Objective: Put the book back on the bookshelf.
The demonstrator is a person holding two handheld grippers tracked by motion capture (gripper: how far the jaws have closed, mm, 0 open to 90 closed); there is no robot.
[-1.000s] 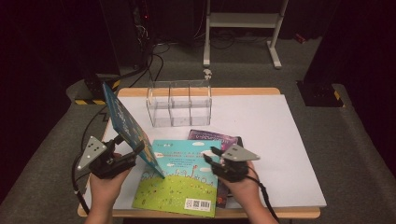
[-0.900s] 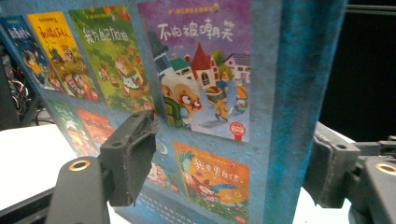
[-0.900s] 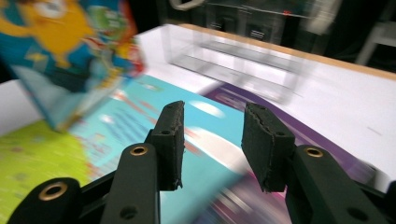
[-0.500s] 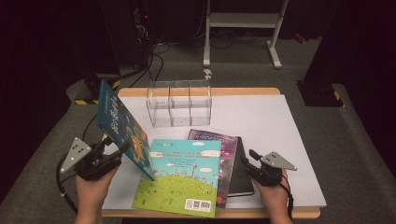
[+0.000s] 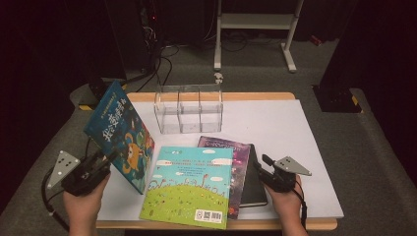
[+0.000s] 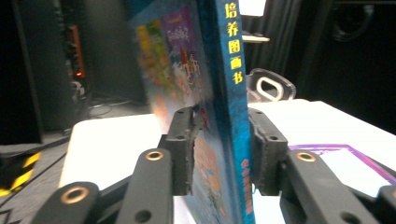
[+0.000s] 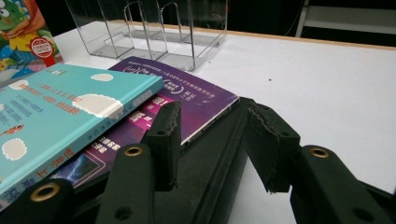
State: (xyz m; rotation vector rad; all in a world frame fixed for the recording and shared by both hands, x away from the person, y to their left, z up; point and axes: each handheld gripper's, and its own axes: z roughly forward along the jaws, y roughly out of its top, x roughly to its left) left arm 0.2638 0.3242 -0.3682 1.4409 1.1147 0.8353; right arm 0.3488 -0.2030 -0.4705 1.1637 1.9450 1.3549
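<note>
Black rubbery pads of the left gripper [image 6: 219, 154] have just been closing and now squeeze both faces of the dark blue hardcover picture book [image 6: 210, 84], which stands tilted on its edge at the lower left of the high view [image 5: 120, 135]. The right gripper [image 7: 212, 144], lower right in the high view [image 5: 268, 172], has its jaws partly apart over the edge of the black book [image 7: 219, 158], clamping nothing as far as I can see. So four books total: the blue one held up, plus a stack of three lying flat, a teal picture book [image 5: 189, 184] on a purple book [image 5: 236, 155] on the black one. Farther back, one clear acrylic divider rack [image 5: 189, 108] sits on the white table [image 5: 285, 128].
</note>
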